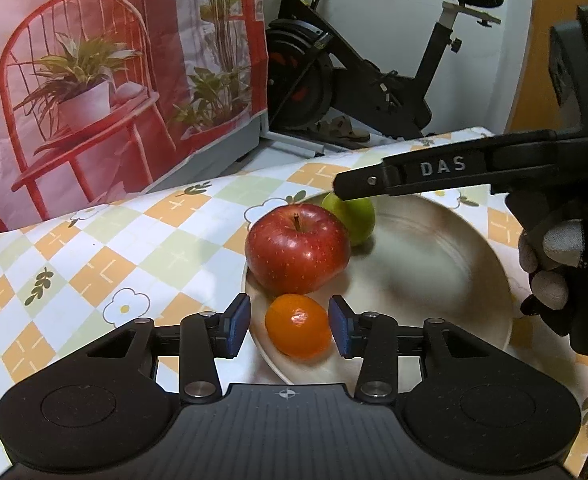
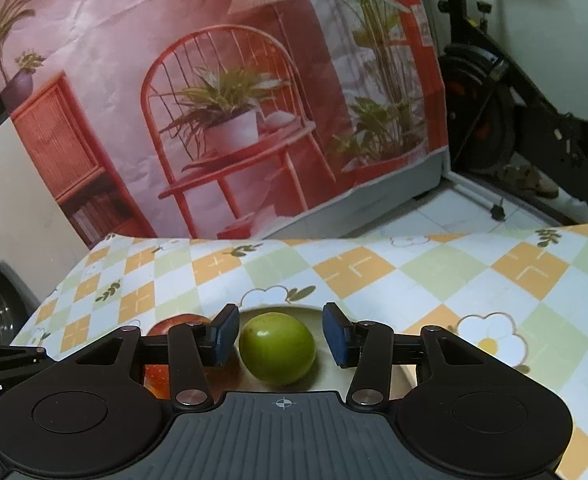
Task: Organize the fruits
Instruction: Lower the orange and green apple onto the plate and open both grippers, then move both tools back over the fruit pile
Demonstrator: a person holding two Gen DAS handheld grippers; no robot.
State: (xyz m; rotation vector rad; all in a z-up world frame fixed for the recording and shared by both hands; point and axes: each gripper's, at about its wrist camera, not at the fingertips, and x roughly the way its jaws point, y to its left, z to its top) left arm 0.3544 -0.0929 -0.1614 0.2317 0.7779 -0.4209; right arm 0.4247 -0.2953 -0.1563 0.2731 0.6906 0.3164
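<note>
A cream plate (image 1: 434,280) sat on a table covered by a checked orange, green and white cloth with daisy prints (image 1: 94,264). Three fruits lay on the plate's left part in the left wrist view: a red apple (image 1: 297,254) at about 10 o'clock on the plate, a green fruit (image 1: 354,216) just behind it toward 12 o'clock and seemingly touching it, and a small orange citrus fruit (image 1: 298,326) near the rim at about 8 o'clock, just in front of the apple.

The left gripper (image 1: 290,328) framed the citrus fruit, its blue pads (image 1: 238,326) standing to either side with a slim gap showing on each flank; the jaws were spread and not pinching it.

The right gripper (image 2: 280,340) reached in from 3 o'clock in the left view, its dark finger marked "DAS" crossing above the green fruit, with a gloved hand (image 1: 550,264) on its handle. In its own view the green fruit (image 2: 277,348) lay between the blue pads (image 2: 336,338), clear space on both sides, so those jaws too were spread, gripping nothing. The red apple (image 2: 174,322) peeked out behind the left finger at about 9 o'clock.

Behind the table hung a printed backdrop of a red chair with potted plants (image 2: 230,120), and an exercise bike (image 1: 374,72) stood at 1 o'clock.
</note>
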